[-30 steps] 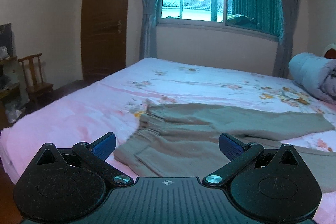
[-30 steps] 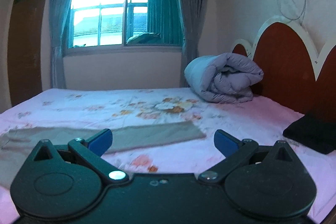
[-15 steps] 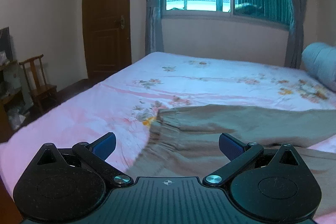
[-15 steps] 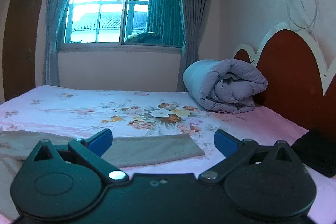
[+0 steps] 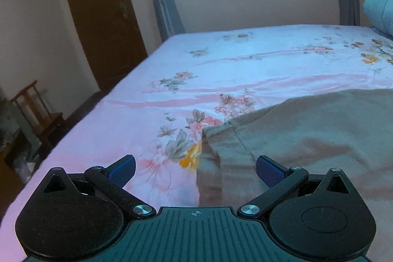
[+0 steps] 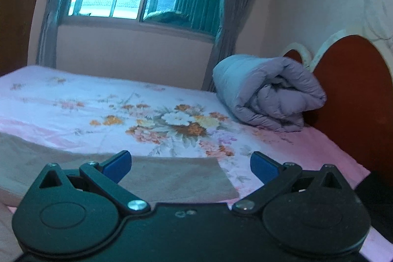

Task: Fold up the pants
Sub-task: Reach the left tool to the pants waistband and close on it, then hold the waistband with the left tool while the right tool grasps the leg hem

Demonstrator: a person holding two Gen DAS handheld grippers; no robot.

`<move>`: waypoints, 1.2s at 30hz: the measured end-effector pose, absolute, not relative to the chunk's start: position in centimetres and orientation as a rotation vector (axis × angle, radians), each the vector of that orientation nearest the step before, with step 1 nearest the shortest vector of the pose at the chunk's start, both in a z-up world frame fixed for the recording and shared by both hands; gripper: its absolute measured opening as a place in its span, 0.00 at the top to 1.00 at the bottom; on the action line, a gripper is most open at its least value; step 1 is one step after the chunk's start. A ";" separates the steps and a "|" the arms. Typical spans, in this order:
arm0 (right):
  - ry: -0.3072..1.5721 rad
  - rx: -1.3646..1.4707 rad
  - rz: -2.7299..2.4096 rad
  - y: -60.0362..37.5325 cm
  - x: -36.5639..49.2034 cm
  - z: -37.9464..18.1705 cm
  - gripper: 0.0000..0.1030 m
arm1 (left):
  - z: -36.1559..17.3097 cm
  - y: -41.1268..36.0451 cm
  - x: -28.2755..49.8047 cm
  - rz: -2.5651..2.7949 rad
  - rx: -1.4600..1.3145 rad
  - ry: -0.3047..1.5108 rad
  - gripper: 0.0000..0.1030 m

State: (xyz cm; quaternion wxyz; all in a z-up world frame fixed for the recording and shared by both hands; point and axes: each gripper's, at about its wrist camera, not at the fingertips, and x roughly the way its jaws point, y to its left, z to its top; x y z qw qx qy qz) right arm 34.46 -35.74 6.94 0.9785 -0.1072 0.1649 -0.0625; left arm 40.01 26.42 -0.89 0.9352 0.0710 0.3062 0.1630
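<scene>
On the bed (image 5: pixel 152 119), the khaki pants (image 5: pixel 307 139) lie flat and unfolded. Their waistband corner sits just ahead of the left hand-held gripper (image 5: pixel 195 170), between its wide-spread fingers; the leg hem lies just ahead of the right hand-held gripper (image 6: pixel 190 163), likewise wide and empty. Judged step: approach before the first grasp. Next, each must descend and pinch cloth. A rolled duvet (image 6: pixel 267 97) rests beyond.
</scene>
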 end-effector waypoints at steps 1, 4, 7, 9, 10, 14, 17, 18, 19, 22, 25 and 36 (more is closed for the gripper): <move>0.343 -0.224 -0.133 -35.7 35.5 6.5 0.06 | -1.2 27.1 41.2 0.309 0.117 0.637 0.00; 0.377 -0.212 -0.140 -35.8 38.0 5.6 0.06 | -2.4 29.5 44.8 0.188 0.000 0.687 0.00; 0.411 -0.165 -0.136 -36.5 40.2 4.7 0.06 | -4.4 31.3 48.0 0.176 -0.062 0.740 0.00; 0.429 -0.140 -0.137 -36.8 41.6 4.0 0.06 | -5.7 32.5 49.6 0.182 -0.112 0.766 0.00; 0.438 -0.125 -0.137 -37.1 42.3 3.7 0.06 | -6.3 32.9 50.2 0.175 -0.129 0.775 0.00; 0.471 -0.063 -0.155 -38.3 44.8 2.7 0.06 | -9.0 33.6 53.3 0.112 -0.111 0.840 0.00; 0.491 -0.049 -0.166 -38.6 46.0 1.8 0.06 | -10.3 33.5 54.8 0.074 -0.095 0.849 0.00; 0.497 -0.057 -0.163 -38.5 46.2 1.5 0.06 | -10.4 33.4 55.2 0.067 -0.101 0.851 0.00; 0.501 -0.067 -0.160 -38.3 46.3 1.3 0.06 | -10.5 33.5 55.6 0.063 -0.108 0.857 0.00; 0.505 -0.060 -0.150 -38.3 46.3 1.0 0.06 | -10.2 33.0 55.7 0.031 -0.087 0.855 0.14; 0.508 -0.014 -0.155 -38.8 46.5 1.0 0.06 | -9.0 32.1 55.1 -0.016 -0.086 0.827 0.66; 0.536 -0.024 -0.140 -41.5 46.8 1.8 0.06 | -3.1 30.4 49.4 -0.009 -0.095 0.623 0.83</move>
